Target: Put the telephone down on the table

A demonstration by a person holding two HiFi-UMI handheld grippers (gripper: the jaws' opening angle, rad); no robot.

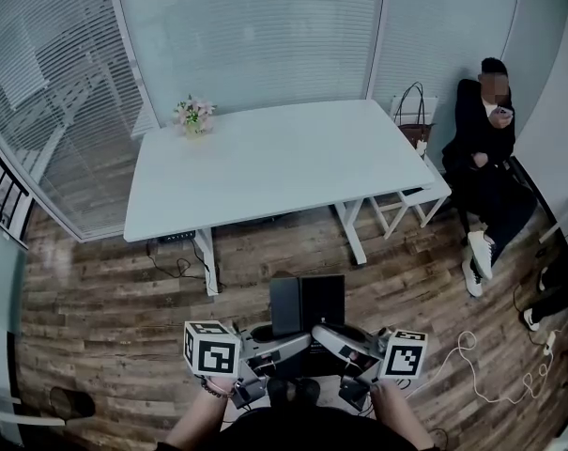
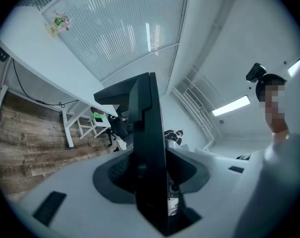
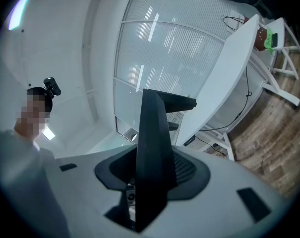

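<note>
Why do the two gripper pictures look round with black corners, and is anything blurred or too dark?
Left gripper view and right gripper view: wide-angle lenses leave black corners and bend the table; the phone, close up, is a dark shape with little detail. Head view: even light, sharp, walls bow slightly. The mosaic over faces was added afterwards.

Left gripper (image 1: 282, 340), right gripper (image 1: 327, 336): pale grey shells, dark pads, black-white marker cubes (image 1: 211, 348).
</note>
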